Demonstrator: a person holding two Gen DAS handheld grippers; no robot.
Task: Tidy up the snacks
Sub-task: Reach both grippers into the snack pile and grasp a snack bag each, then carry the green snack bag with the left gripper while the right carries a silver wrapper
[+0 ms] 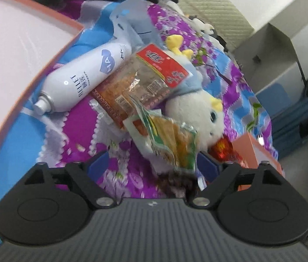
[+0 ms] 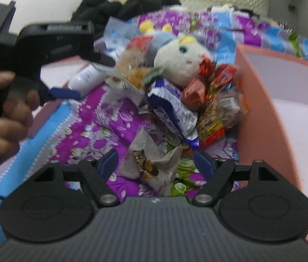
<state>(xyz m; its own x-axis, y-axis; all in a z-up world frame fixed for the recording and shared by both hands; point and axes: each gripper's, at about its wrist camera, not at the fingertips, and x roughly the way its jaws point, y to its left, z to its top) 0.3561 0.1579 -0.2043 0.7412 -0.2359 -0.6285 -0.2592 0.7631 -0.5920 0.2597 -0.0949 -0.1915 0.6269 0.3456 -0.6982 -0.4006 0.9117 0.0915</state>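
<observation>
Snack packets lie in a heap on a purple and blue floral quilt point(image 1: 81, 131). My left gripper point(image 1: 152, 163) is open, and the lower end of a green and yellow snack packet point(image 1: 171, 144) hangs between its blue pads without being pressed. Behind that packet lies a clear snack bag with a red label point(image 1: 147, 80). My right gripper point(image 2: 157, 162) is also open, around a crumpled clear wrapper with a brown snack point(image 2: 149, 163) lying on the quilt. Just beyond it are a blue and white packet point(image 2: 173, 109) and red packets point(image 2: 210, 83).
A white plush toy point(image 1: 197, 113) and a white spray bottle point(image 1: 81, 80) lie among the snacks. A pink box point(image 1: 11, 54) stands at the left and another pink box point(image 2: 274, 109) at the right. Black clothes point(image 2: 121, 6) lie behind. A hand point(image 2: 7, 109) shows at the right view's left edge.
</observation>
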